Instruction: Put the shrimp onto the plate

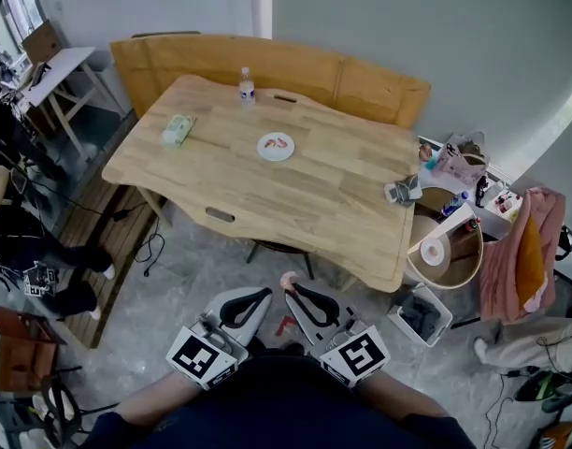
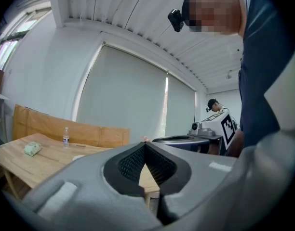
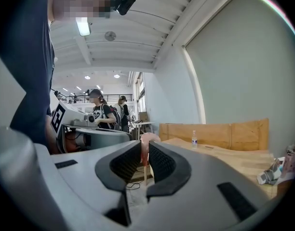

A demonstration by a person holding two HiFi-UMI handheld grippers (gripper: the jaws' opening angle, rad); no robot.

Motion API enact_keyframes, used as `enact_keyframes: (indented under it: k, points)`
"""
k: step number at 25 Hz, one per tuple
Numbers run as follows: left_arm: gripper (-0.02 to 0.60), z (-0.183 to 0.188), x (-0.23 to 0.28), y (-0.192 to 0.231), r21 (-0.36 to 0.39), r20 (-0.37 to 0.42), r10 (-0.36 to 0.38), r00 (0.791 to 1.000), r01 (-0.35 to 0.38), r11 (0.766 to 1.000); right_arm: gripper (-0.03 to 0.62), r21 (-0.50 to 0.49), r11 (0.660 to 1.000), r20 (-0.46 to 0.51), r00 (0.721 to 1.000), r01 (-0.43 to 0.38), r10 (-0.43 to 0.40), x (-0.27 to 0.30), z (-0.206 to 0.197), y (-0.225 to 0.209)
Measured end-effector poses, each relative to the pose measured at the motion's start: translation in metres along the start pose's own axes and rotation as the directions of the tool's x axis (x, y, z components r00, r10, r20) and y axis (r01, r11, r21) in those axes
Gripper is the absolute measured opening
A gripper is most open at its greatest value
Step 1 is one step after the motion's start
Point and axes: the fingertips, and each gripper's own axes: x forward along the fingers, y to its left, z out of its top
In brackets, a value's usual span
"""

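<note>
Standing back from the desk [image 1: 314,204], the person keeps both grippers low by the body, with floor between them and its near edge. The left gripper [image 2: 145,146] has its fingers closed tip to tip on nothing. The right gripper [image 3: 145,149] pinches a pink shrimp [image 3: 146,141] in narrow fingers, well apart from the plate [image 1: 264,153]. A green pack [image 1: 178,129] and a bottle [image 1: 247,87] stand left of the plate. Small reddish pieces on it are too small to identify.
</note>
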Motion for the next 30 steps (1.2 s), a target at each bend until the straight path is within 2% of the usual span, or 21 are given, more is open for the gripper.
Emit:
enact_keyframes:
  k: [5,7,11,18,30]
  points:
    - [-0.001,-0.004,0.012,0.005,-0.001,-0.008,0.006,1.0,-0.006,1.0,0.057,0.006,1.0,-0.009,1.0,-0.01,0.01,0.003,-0.004,-0.015]
    - [-0.001,-0.002,0.02,0.014,-0.021,0.002,0.012,1.0,-0.012,1.0,0.057,0.007,1.0,-0.012,1.0,-0.004,0.004,0.011,-0.006,-0.024]
    - [0.0,-0.004,0.03,0.039,0.001,0.014,0.0,1.0,0.0,1.0,0.057,0.0,1.0,-0.008,1.0,0.013,-0.013,0.033,-0.006,-0.039]
    - [-0.001,0.014,0.051,0.104,-0.021,0.03,-0.028,0.999,0.028,0.999,0.057,-0.007,0.999,-0.018,0.999,0.048,-0.048,0.091,0.003,-0.07]
    - [-0.001,0.037,0.074,0.217,0.003,0.039,-0.111,0.993,0.111,0.994,0.057,-0.01,0.99,-0.031,0.989,0.142,-0.142,0.198,0.017,-0.115]
